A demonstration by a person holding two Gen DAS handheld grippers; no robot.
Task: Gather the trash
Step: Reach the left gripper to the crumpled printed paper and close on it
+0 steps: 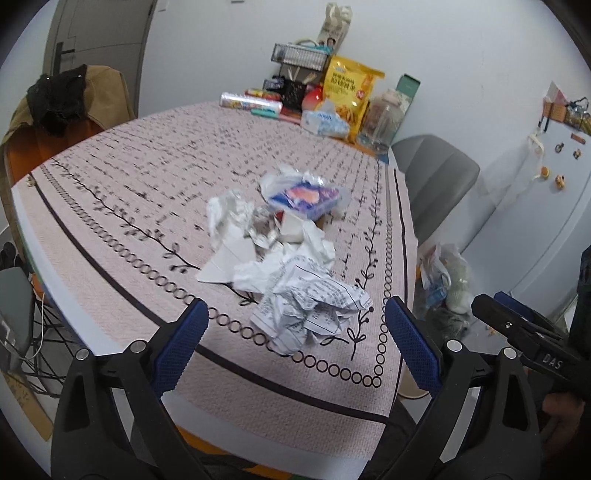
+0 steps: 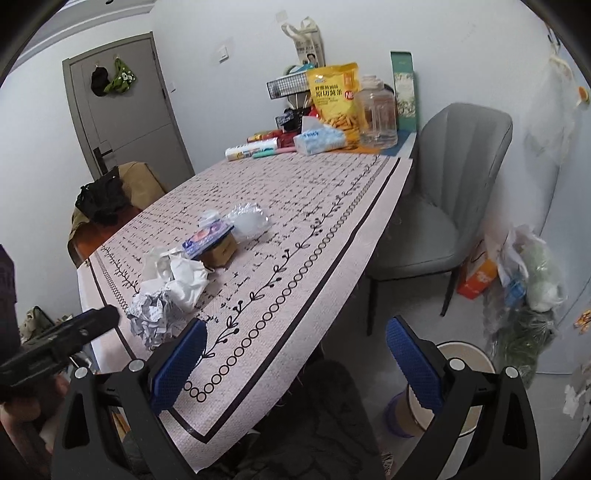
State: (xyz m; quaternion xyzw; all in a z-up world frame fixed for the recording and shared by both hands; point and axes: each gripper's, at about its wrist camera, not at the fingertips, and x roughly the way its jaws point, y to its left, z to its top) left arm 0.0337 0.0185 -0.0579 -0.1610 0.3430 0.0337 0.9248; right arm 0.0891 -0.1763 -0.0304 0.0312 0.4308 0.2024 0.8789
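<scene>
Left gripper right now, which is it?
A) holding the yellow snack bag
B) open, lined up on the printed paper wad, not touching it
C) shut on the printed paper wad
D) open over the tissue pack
B: the left gripper has its jaws spread wide, and the crumpled printed paper lies on the tablecloth between and beyond the fingertips, ungripped.

A small room with plain white walls and a pale floor. A grey door stands shut in the far left corner, a light switch on the wall beside it. A long counter under a pink patterned cloth fills the middle. A grey upholstered chair sits at its right side, and an orange chair draped with dark clothing stands at its left. A white refrigerator dotted with magnets stands at the right. Light is even and soft.
</scene>
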